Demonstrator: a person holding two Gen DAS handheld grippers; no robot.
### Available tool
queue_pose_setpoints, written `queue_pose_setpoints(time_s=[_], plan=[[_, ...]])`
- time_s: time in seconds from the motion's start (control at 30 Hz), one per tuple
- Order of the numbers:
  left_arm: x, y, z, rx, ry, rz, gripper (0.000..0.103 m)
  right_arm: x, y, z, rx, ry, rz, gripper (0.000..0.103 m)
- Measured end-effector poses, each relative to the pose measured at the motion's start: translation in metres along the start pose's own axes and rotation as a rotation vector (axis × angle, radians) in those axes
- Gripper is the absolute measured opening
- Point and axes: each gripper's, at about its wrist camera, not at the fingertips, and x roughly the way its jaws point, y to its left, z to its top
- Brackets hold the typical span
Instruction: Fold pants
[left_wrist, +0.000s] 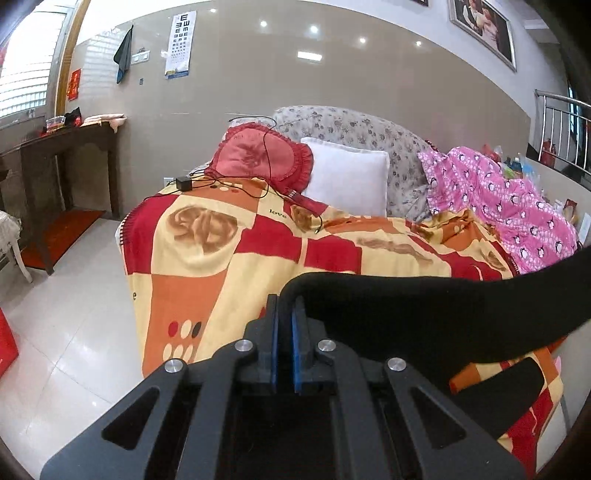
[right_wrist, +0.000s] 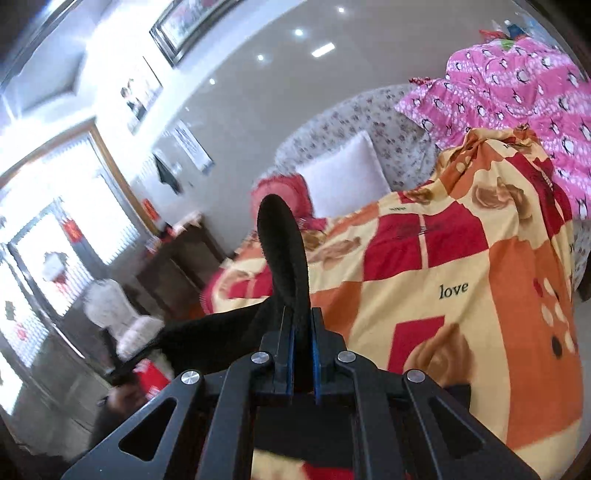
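The black pants (left_wrist: 424, 314) hang in the air above the bed with the red, orange and cream blanket (left_wrist: 229, 258). My left gripper (left_wrist: 285, 306) is shut on the pants' edge, and the cloth stretches away to the right. In the right wrist view my right gripper (right_wrist: 301, 321) is shut on another part of the pants (right_wrist: 284, 251), which stands up in a fold above the jaws and trails to the left. The blanket (right_wrist: 461, 295) lies below and to the right. Most of the pants is hidden below both cameras.
A red frilled cushion (left_wrist: 258, 155), a white pillow (left_wrist: 347, 177) and a black charger with cable (left_wrist: 184, 183) lie at the bed's head. A pink penguin quilt (left_wrist: 509, 199) is heaped on the right. A dark wooden table (left_wrist: 70, 147) and tiled floor (left_wrist: 74, 314) are to the left.
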Motion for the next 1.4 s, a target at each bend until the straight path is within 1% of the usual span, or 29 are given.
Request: queue_pose_setpoints(time_s=[0.1,0.17,0.2,0.23,0.27,0.3,0.33,0.37,0.4,0.43,0.47,0.5,0.53,0.6,0.67,0.7,0.73,0.8,0.87,0.9,0.93,0.97,1.0,1.03,1.1,1.17,1.23,1.33,1.4], plan=[[0.026,-0.005,-0.003,-0.007,0.044,0.000,0.003,0.002,-0.013,-0.007,0.021,0.011,-0.014,0.006],[0.056,-0.008,-0.007,-0.006,0.094,0.025,0.003,0.022,-0.039,-0.008,0.086,0.037,-0.046,0.006],[0.072,-0.010,-0.010,-0.006,0.120,0.049,0.003,0.035,-0.053,-0.008,0.097,0.049,-0.086,0.006],[0.087,-0.009,-0.014,-0.010,0.150,0.073,0.004,0.056,-0.074,-0.006,0.093,0.059,-0.177,0.006],[0.105,-0.005,-0.020,-0.036,0.193,0.102,0.005,0.070,-0.090,-0.007,0.113,0.068,-0.207,0.009],[0.110,-0.002,-0.023,-0.053,0.210,0.117,0.005,0.088,-0.106,-0.008,0.101,0.091,-0.265,0.012],[0.111,0.003,-0.027,-0.073,0.217,0.129,0.006,0.105,-0.118,-0.010,0.050,0.124,-0.404,0.013],[0.107,0.006,-0.030,-0.090,0.204,0.138,0.010,0.113,-0.125,-0.013,0.028,0.147,-0.515,0.013],[0.099,0.011,-0.033,-0.100,0.182,0.159,0.022,0.116,-0.126,-0.017,0.013,0.153,-0.560,0.013],[0.093,0.014,-0.035,-0.102,0.163,0.183,0.029,0.112,-0.123,-0.020,0.013,0.136,-0.531,0.013],[0.082,0.017,-0.035,-0.099,0.131,0.217,0.042,0.108,-0.119,-0.022,0.005,0.117,-0.497,0.014],[0.073,0.020,-0.035,-0.101,0.106,0.237,0.046,0.106,-0.111,-0.024,-0.023,0.108,-0.481,0.022],[0.065,0.022,-0.035,-0.110,0.086,0.242,0.046,0.106,-0.104,-0.026,-0.059,0.105,-0.477,0.027],[0.050,0.023,-0.034,-0.155,0.059,0.196,0.047,0.109,-0.092,-0.031,-0.109,0.113,-0.439,0.040],[0.036,0.015,-0.039,-0.190,0.058,0.094,0.048,0.123,-0.083,-0.034,-0.121,0.159,-0.352,0.041],[0.030,0.008,-0.044,-0.202,0.065,0.023,0.050,0.132,-0.081,-0.034,-0.128,0.185,-0.342,0.041],[0.027,0.002,-0.050,-0.211,0.076,-0.032,0.052,0.142,-0.082,-0.038,-0.138,0.227,-0.344,0.042],[0.032,-0.008,-0.062,-0.223,0.117,-0.131,0.059,0.160,-0.090,-0.049,-0.131,0.294,-0.381,0.042],[0.047,-0.013,-0.076,-0.240,0.177,-0.198,0.060,0.181,-0.114,-0.064,-0.061,0.406,-0.394,0.042],[0.061,-0.013,-0.087,-0.253,0.233,-0.211,0.060,0.177,-0.119,-0.068,-0.069,0.339,-0.364,0.044],[0.070,-0.012,-0.095,-0.264,0.279,-0.198,0.060,0.176,-0.120,-0.069,-0.073,0.340,-0.367,0.054],[0.083,-0.011,-0.105,-0.279,0.335,-0.170,0.060,0.176,-0.121,-0.071,-0.081,0.341,-0.357,0.060],[0.085,-0.009,-0.110,-0.282,0.321,-0.176,0.060,0.174,-0.120,-0.074,-0.099,0.323,-0.345,0.065],[0.079,-0.009,-0.110,-0.270,0.277,-0.184,0.063,0.171,-0.117,-0.079,-0.128,0.304,-0.326,0.068],[0.076,-0.010,-0.114,-0.251,0.254,-0.198,0.065,0.172,-0.112,-0.083,-0.168,0.313,-0.307,0.081],[0.071,-0.014,-0.120,-0.222,0.198,-0.222,0.072,0.173,-0.106,-0.086,-0.195,0.329,-0.311,0.085],[0.067,-0.017,-0.124,-0.198,0.173,-0.228,0.075,0.174,-0.103,-0.089,-0.222,0.343,-0.321,0.087],[0.071,-0.013,-0.121,-0.228,0.165,-0.274,0.082,0.174,-0.103,-0.090,-0.240,0.356,-0.313,0.091],[0.075,-0.011,-0.121,-0.229,0.173,-0.304,0.090,0.180,-0.103,-0.087,-0.240,0.359,-0.305,0.094]])
